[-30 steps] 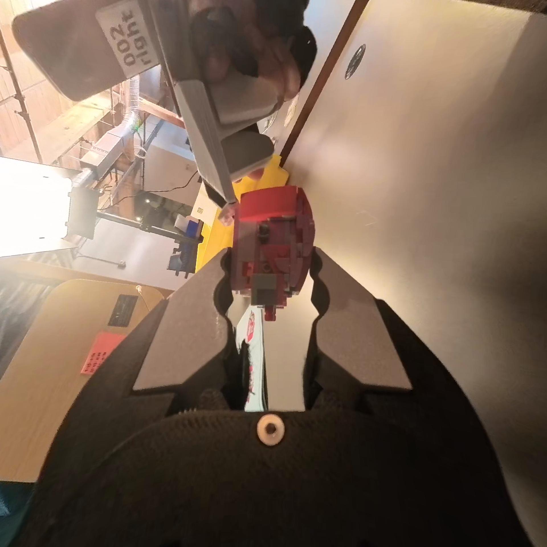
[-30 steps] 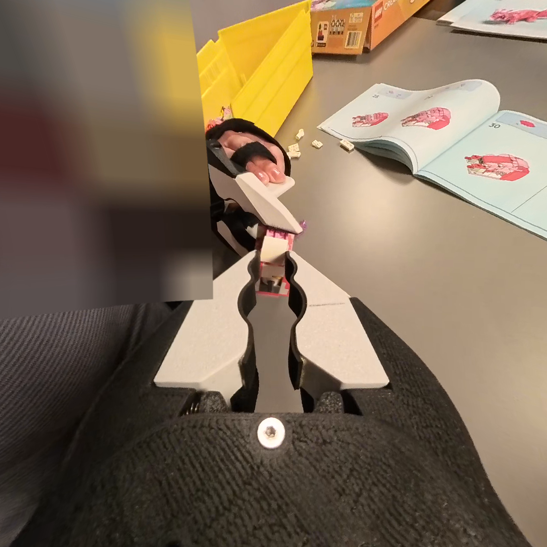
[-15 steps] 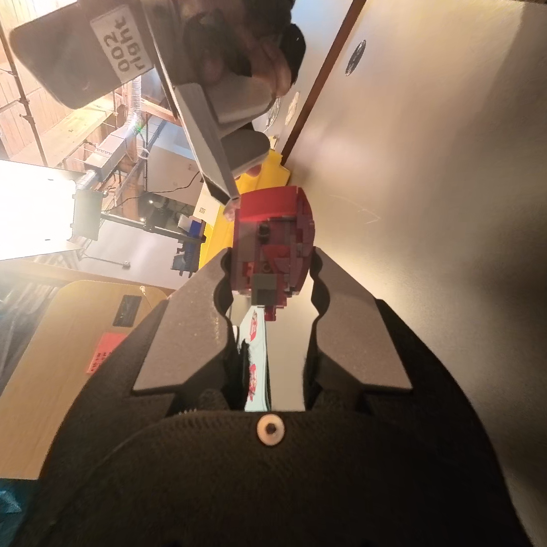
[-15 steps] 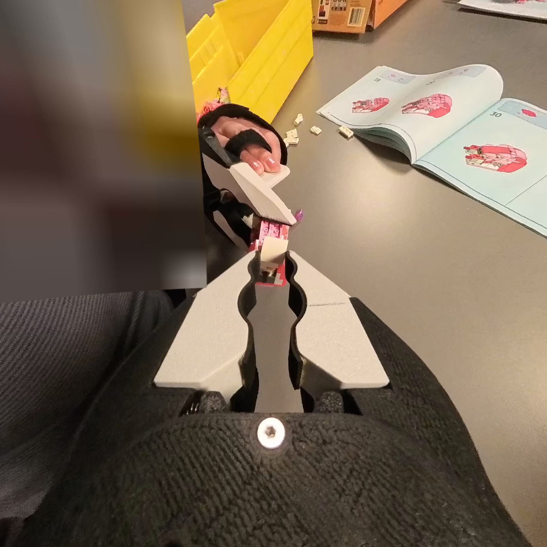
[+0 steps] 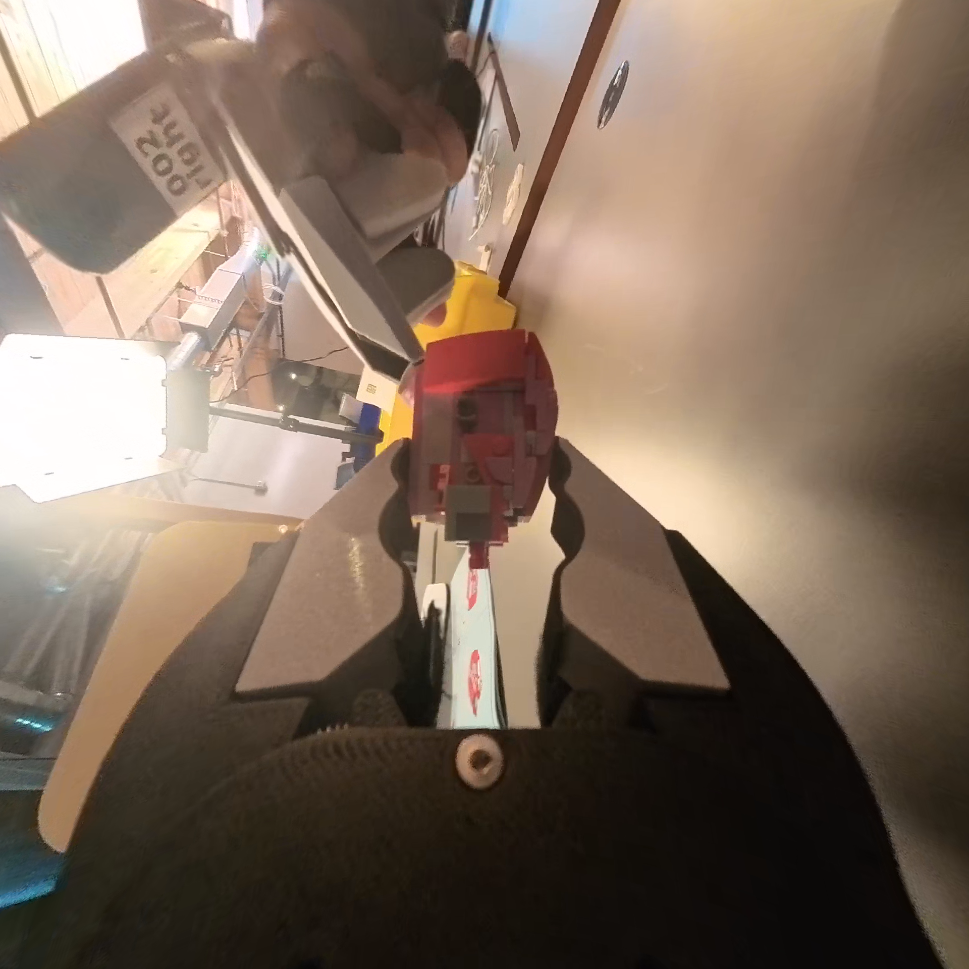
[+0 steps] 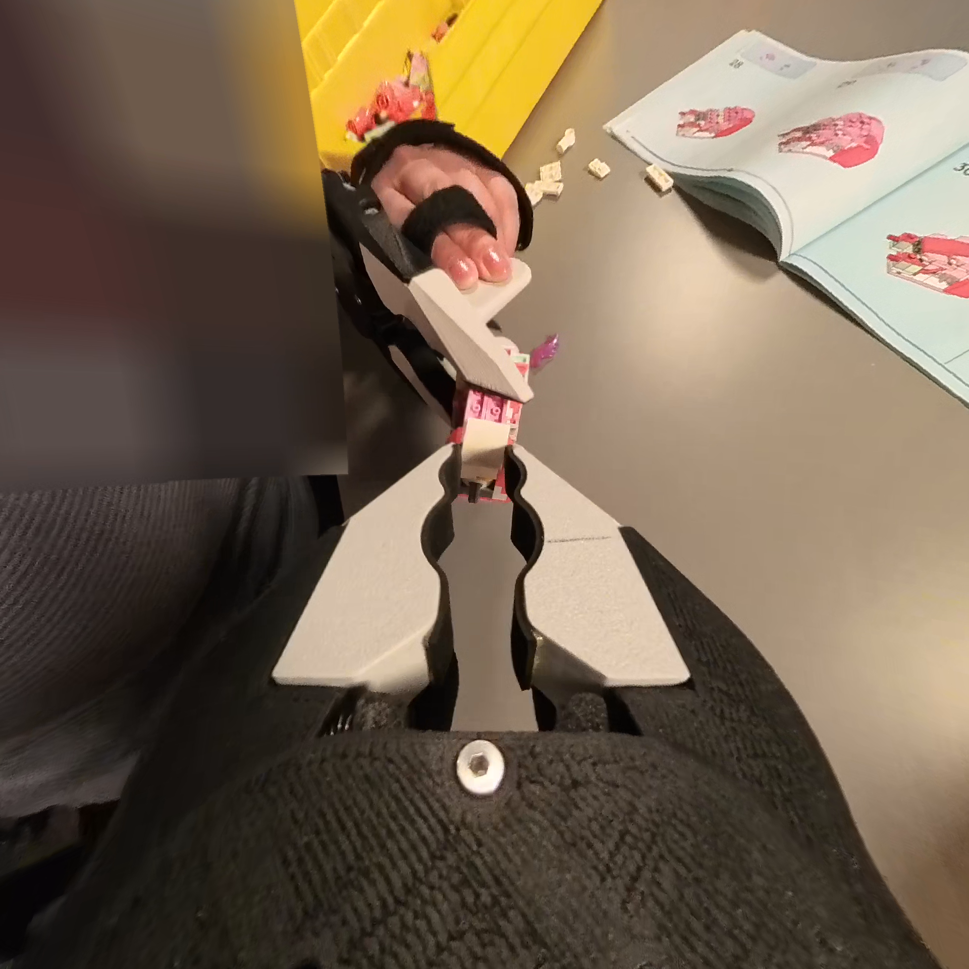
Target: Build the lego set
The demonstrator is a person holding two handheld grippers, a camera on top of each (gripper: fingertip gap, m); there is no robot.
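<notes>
A large blurred patch (image 6: 157,236) is covering the upper left of the right wrist view, hiding much of the yellow bin (image 6: 472,57), which the top edge is also cutting. The right edge is cutting off the open booklet (image 6: 818,157). In the left wrist view, the left gripper (image 5: 480,472) is hiding most of the booklet (image 5: 474,655), and the hand (image 5: 367,105) above is looking blurred. The small cream pieces (image 6: 550,173) are too small to tell apart.

Grey table (image 6: 734,472) with booklet (image 6: 839,173), bin (image 6: 472,47)
</notes>
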